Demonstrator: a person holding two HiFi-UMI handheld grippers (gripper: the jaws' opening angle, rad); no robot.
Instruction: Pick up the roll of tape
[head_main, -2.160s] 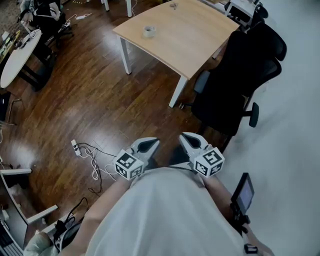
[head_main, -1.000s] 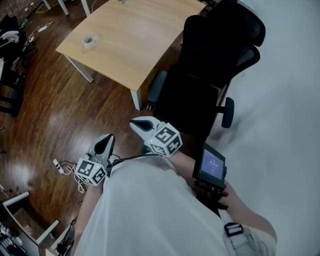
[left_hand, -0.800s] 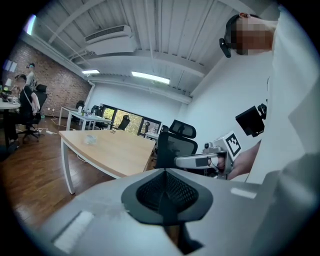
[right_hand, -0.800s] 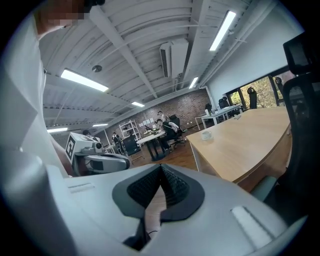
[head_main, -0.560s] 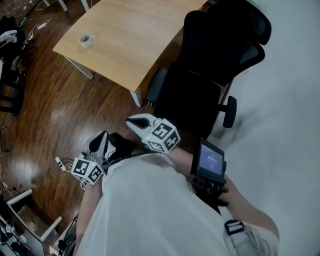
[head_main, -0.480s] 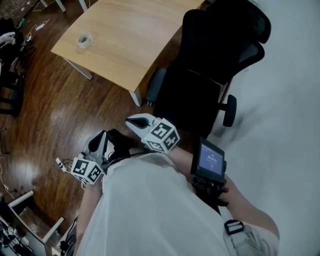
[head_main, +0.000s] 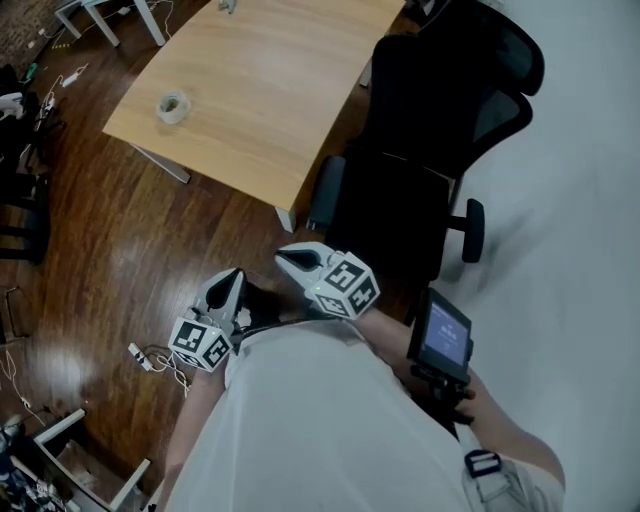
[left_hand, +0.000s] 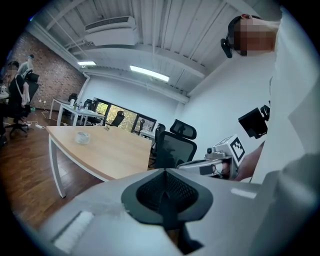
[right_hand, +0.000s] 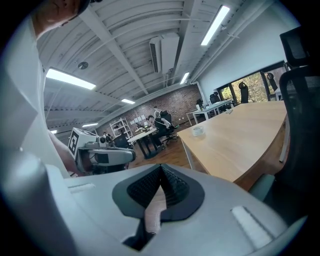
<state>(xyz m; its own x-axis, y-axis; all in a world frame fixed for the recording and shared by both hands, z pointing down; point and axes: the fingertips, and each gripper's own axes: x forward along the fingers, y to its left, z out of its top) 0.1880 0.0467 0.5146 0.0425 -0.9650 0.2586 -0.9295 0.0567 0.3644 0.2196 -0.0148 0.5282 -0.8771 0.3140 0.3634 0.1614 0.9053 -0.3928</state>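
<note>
Lying on the far desk (head_main: 270, 90), the roll of tape (head_main: 172, 107) is untouched. Left gripper (head_main: 232, 276) and right gripper (head_main: 284, 258) are held closed, empty.

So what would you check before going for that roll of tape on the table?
1. Roll of tape in sight, lying flat on the table: ok.
2. Nothing crowding the tape: ok.
3. Grippers near enough to grasp: not ok; left gripper and right gripper are close to the person's body, well short of the table.
4. Jaws open: not ok; both shut, empty.
5. Route free: probably ok; the office chair stands off to the right.
</note>
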